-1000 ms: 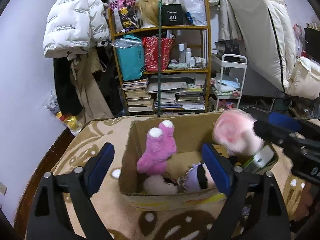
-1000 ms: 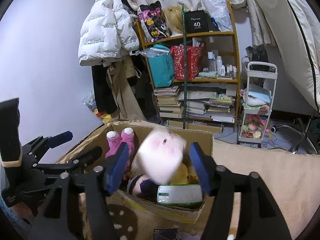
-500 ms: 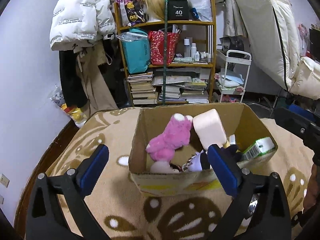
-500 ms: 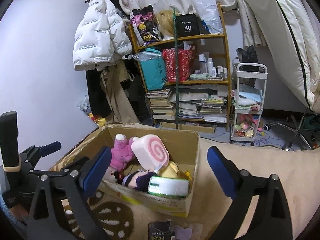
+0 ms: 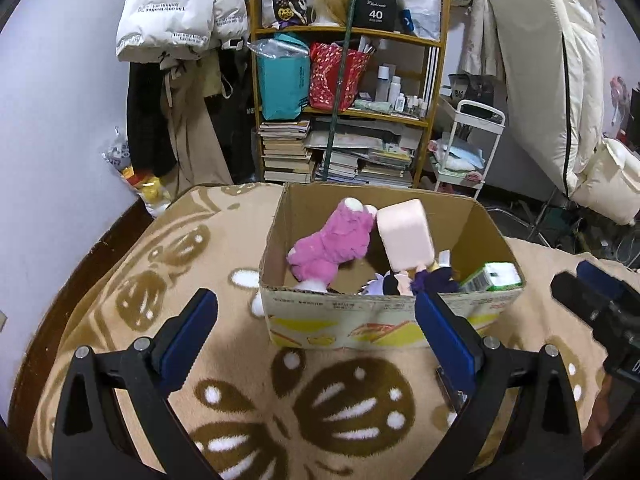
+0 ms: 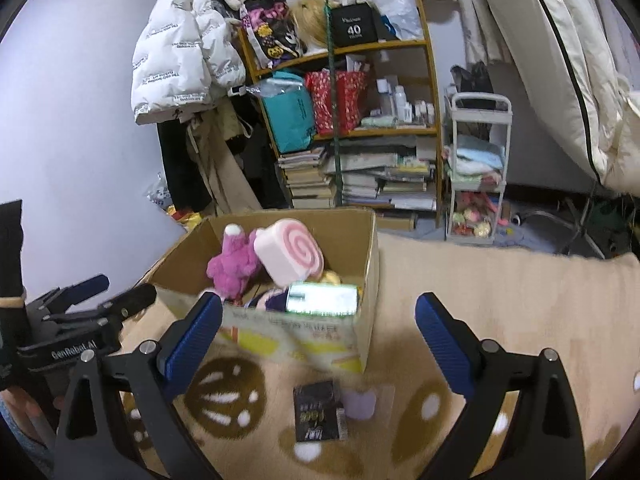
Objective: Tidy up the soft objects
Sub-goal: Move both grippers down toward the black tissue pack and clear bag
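Low in the frame, the left gripper (image 5: 316, 332) and right gripper (image 6: 318, 330) stand with fingers wide apart and nothing between them, having just opened. Beyond, mid-frame on the patterned blanket (image 5: 168, 264), the cardboard box (image 5: 360, 320) holds the pink swirl cushion (image 6: 290, 254) leaning against a pink plush toy (image 5: 332, 244).
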`<state>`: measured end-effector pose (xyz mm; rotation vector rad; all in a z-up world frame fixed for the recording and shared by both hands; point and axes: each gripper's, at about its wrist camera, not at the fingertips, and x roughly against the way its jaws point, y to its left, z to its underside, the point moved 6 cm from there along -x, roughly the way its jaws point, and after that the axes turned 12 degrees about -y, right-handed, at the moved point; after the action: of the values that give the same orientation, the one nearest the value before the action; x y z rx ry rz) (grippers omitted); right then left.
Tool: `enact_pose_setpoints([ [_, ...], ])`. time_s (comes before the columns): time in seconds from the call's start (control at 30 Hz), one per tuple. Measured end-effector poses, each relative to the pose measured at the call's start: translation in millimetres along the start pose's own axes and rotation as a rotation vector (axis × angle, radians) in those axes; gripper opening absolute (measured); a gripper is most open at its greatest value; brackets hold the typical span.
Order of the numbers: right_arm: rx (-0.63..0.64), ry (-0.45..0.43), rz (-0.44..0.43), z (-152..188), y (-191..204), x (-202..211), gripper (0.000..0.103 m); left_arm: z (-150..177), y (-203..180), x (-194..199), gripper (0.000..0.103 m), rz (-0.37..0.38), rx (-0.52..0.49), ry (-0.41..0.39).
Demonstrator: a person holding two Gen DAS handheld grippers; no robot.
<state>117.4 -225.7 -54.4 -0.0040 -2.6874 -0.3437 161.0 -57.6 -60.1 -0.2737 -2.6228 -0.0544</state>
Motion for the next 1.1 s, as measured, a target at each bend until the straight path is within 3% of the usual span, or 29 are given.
enact_pose_setpoints([
  [0.17,-0.016,-0.031,0.039,5,-1,17,0.101,5,-5,18,0.098,0.004,-0.034,-0.005],
  [0.67,0.005,0.001,0.072,17,-3,36,0.101,23,-19,38,0.098,0.005,-0.067,0.022],
  [1.1,-0.064,0.094,0.118,28,-22,15,0.101,33,-37,11,0.098,0.061,-0.003,0.054],
])
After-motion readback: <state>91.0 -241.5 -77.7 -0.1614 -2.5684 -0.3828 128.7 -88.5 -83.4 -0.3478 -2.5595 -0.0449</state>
